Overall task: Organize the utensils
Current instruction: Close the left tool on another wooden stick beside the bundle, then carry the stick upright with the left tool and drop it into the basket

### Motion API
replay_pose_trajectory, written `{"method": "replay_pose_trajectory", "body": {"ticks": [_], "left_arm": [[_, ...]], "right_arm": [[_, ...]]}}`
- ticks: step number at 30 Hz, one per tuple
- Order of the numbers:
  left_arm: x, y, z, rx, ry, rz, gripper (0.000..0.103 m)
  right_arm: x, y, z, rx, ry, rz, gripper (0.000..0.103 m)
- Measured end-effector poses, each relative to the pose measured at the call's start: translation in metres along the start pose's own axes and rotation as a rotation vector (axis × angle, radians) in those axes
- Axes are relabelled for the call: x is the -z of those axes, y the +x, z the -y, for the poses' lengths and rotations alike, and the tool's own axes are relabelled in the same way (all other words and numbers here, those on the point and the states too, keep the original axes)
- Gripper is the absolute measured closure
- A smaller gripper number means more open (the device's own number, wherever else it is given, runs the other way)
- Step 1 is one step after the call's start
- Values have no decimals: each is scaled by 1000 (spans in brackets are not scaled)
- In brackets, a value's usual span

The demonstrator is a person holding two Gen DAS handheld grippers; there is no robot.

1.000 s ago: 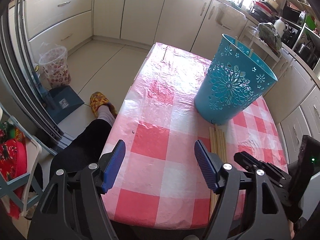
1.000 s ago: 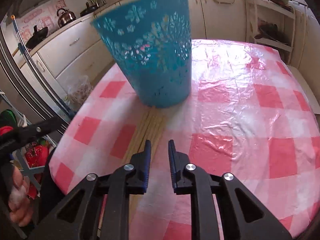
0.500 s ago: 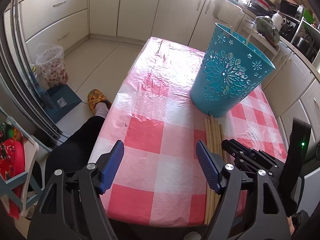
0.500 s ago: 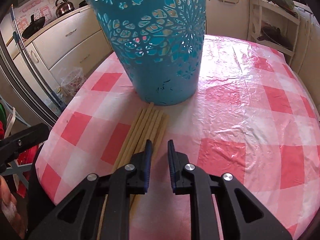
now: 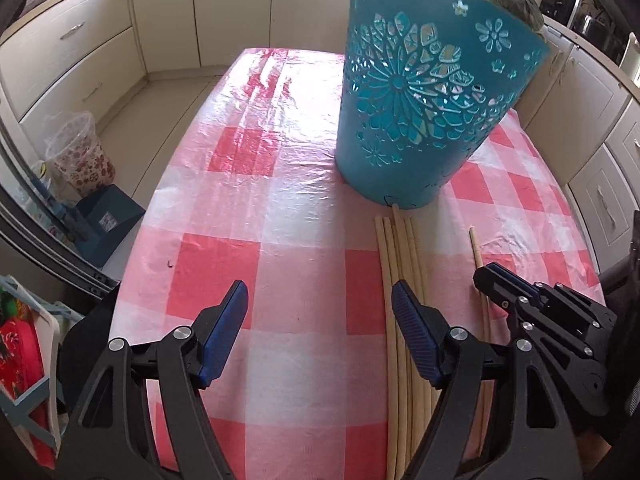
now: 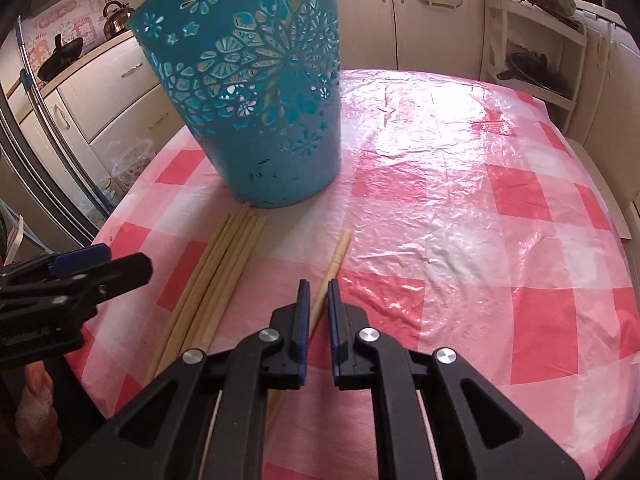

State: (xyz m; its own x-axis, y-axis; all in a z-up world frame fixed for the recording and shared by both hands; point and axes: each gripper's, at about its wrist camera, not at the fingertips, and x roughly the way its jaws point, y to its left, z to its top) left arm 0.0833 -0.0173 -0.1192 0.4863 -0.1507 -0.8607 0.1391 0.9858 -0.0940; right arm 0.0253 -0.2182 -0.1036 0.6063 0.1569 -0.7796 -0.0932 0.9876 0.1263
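Since the earlier frame, your right tongs have drawn one chopstick aside from the bundle and clamp it. Left tongs gape empty over the worktop. Remaining chopsticks await transfer to the blue basket.

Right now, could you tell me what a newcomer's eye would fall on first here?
The tall teal cut-out basket stands on the pink checked tablecloth. Before it lies a bundle of wooden chopsticks. Beside them, the right hand-held gripper has one lone chopstick between its jaws.
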Motion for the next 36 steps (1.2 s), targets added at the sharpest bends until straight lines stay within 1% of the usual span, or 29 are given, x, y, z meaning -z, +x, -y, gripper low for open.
{"method": "replay_pose_trajectory", "body": {"ticks": [5,7,16,18,20,21,23,24,26,27,29,30,32,36], "left_arm": [[-5,19,11,-22,25,-34,33],[-6,22,15,-43,42,-30,33],[-9,26,23,-94,76,-34,33],[-11,26,26,-92,90,-29,35],[-12,26,28,-84,105,-25,44],[-13,26,30,-79,113,-24,47],[-15,26,33,-67,127,-18,59],[-16,26,34,-61,132,-15,63],[-19,28,34,-51,141,-11,76],[-19,28,34,-41,145,-8,80],[-20,28,34,-28,154,-6,93],[-20,28,34,-20,155,-6,96],[-19,27,30,-9,144,-11,98],[-19,27,28,-20,155,-13,97]], "right_arm": [[1,1,0,-16,1,19,94],[2,0,2,-30,6,23,94],[4,0,10,-59,17,33,94],[4,-1,11,-63,21,31,94],[3,0,12,-68,27,28,94],[3,0,14,-72,32,26,94],[2,0,16,-80,47,20,94],[1,0,16,-81,53,17,94],[-1,1,16,-78,56,10,94],[-2,2,15,-73,54,8,94],[-4,3,13,-62,35,1,94],[-6,4,11,-58,22,-3,94],[-6,4,9,-54,10,-11,94],[-8,5,6,-43,-3,-26,94]]}}
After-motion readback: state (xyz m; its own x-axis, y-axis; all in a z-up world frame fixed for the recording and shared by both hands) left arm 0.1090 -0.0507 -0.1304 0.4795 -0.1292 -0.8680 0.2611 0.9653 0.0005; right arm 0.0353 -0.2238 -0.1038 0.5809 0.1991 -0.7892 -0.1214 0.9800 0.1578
